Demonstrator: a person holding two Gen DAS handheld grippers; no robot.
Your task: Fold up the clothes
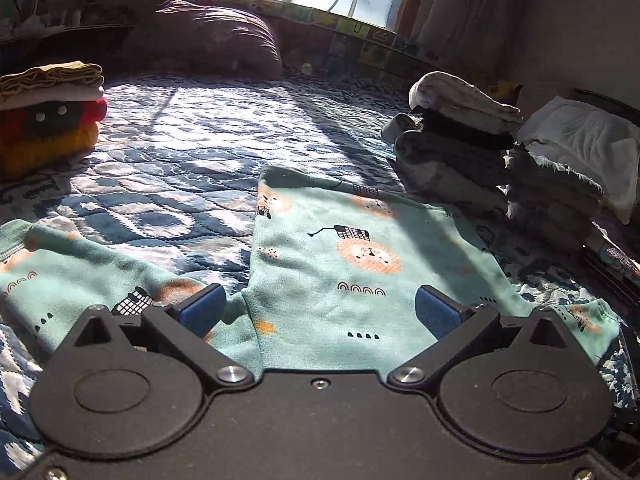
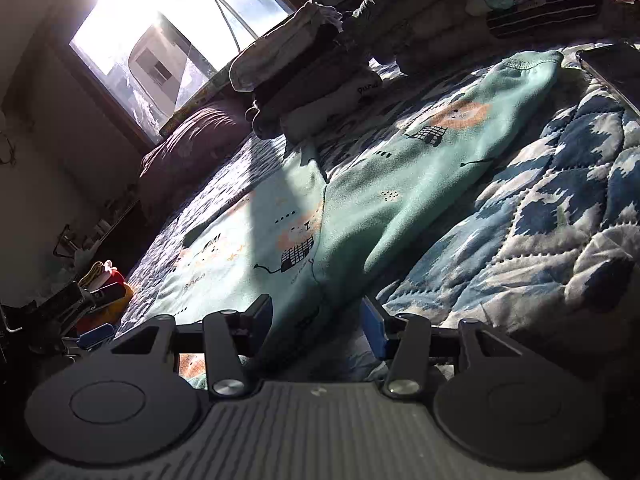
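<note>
A mint-green top printed with lions (image 1: 352,240) lies spread flat on the blue and white quilt (image 1: 168,152). Its left sleeve (image 1: 60,272) stretches out to the left. My left gripper (image 1: 320,310) hovers low over the near edge of the top, open, with its blue pads (image 1: 204,308) wide apart over the cloth. In the right wrist view the same top (image 2: 248,248) runs away from me, and its right sleeve (image 2: 460,140) reaches up to the right. My right gripper (image 2: 316,324) is open, with a ridge of the cloth near the sleeve seam lying between its fingers.
A stack of folded clothes (image 1: 48,120) in yellow, white and red sits at the left. A grey folded pile (image 1: 460,148) stands close to the top's far right corner, also seen as the pile (image 2: 304,80). A brown pillow (image 1: 216,36) lies under the window. A dark flat object (image 2: 612,68) lies past the sleeve cuff.
</note>
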